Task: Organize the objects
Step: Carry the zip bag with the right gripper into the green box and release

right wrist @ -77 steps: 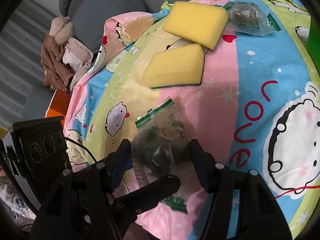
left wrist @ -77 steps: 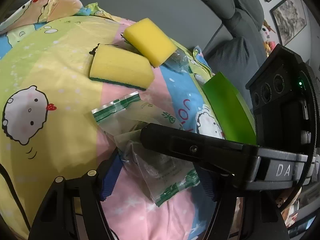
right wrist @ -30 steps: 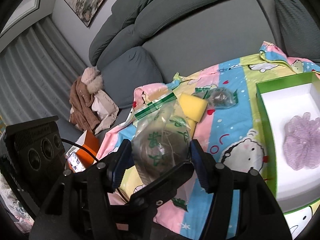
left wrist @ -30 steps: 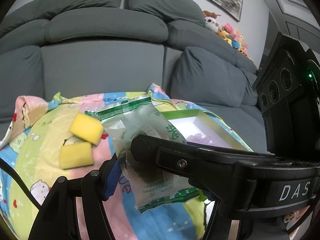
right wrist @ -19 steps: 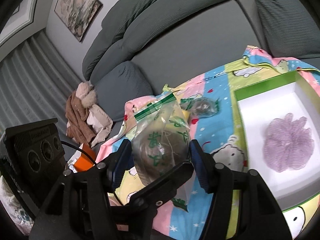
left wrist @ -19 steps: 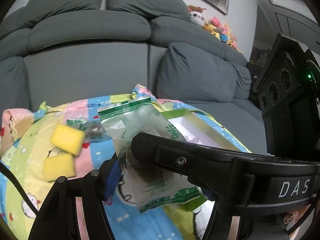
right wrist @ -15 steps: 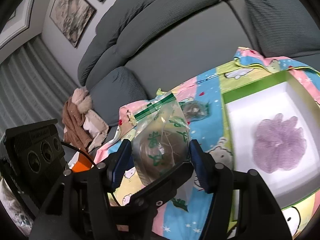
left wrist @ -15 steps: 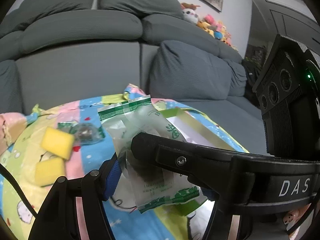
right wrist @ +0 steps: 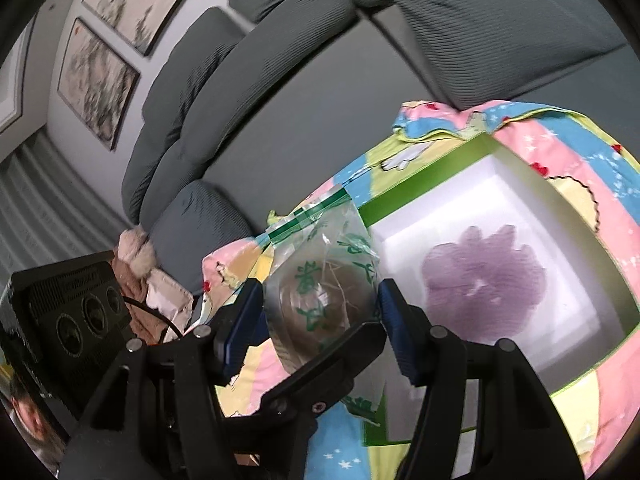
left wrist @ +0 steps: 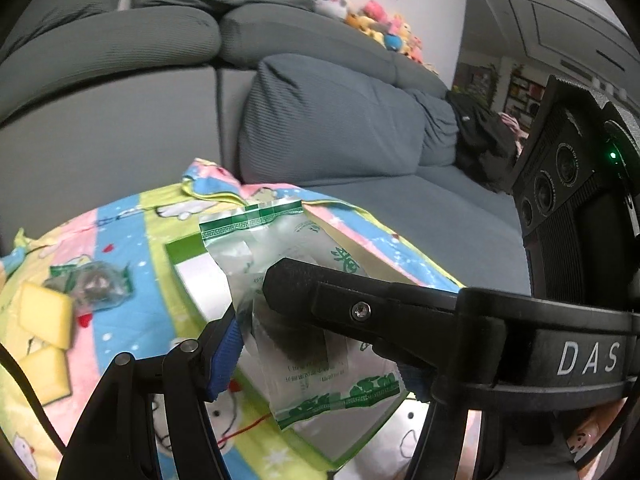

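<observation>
Both grippers grip one clear packet with green print that has a dark scourer inside, lifted off the cloth. My left gripper is shut on it, and the right gripper's black finger crosses in front. In the right wrist view my right gripper is shut on the same packet, its blue pads pressing either side. Just to the right lies a green-rimmed white box with a purple mesh puff inside. The same box shows behind the packet in the left wrist view.
Two yellow sponges and another clear packet with a scourer lie on the cartoon-print cloth at the left. A grey sofa runs behind, with plush toys on top. Brown clothing sits left of the cloth.
Both grippers have carried the packet up off the cloth and to the right. The sponges have slid to the left edge and the green box now sits right behind the packet.
</observation>
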Tool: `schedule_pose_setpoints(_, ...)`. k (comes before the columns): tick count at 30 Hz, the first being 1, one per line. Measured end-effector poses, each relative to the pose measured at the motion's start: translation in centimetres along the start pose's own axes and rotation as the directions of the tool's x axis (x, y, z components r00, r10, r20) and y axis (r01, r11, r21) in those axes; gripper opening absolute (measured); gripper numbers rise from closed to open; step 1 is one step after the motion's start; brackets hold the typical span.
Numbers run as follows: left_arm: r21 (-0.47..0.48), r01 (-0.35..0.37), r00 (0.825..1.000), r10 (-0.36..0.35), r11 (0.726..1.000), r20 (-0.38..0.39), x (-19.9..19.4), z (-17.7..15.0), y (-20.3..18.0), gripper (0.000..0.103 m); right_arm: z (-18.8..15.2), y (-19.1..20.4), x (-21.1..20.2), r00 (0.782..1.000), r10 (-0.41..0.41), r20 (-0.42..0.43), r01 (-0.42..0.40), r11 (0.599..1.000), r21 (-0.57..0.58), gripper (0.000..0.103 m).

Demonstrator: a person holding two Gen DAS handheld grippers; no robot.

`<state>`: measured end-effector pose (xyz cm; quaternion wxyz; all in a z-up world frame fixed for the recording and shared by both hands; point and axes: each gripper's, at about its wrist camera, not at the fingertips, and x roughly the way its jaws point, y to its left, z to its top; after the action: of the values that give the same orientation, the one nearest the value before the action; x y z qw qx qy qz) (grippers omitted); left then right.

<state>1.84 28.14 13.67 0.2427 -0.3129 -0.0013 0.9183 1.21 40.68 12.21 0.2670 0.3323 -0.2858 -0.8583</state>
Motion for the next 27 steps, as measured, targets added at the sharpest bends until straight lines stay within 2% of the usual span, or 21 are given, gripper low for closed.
schedule_pose_setpoints(9,0.006,0.058,0.997,-0.057,0.998,-0.059,3.2,0.1,-1.2,0.067,0.4,-3.3,-0.8,0.998,-0.062,0.019,0.060,0.994,0.087,0.061)
schedule_pose_setpoints(16,-0.024,0.107,0.987,-0.109,0.994,-0.121,5.7,-0.4,-1.4,0.067,0.5,-5.3,-0.4,0.991,-0.137,0.003,0.135,0.981,0.142,0.061)
schedule_pose_setpoints(19,-0.055,0.143,0.977,-0.150,0.988,-0.154,7.4,-0.7,-1.4,0.065,0.4,-6.0,-0.2,0.980,-0.199,-0.007,0.198,0.969,0.151,0.061)
schedule_pose_setpoints(23,-0.085,0.145,0.967,-0.159,0.986,-0.198,8.8,-1.2,-1.4,0.064,0.3,-7.3,0.4,0.962,-0.270,-0.037,0.273,0.944,0.183,0.061)
schedule_pose_setpoints(27,-0.142,0.170,0.956,-0.198,0.975,-0.215,9.4,-1.7,-0.9,0.064,0.2,-7.2,0.6,0.942,-0.334,-0.044,0.337,0.928,0.159,0.061)
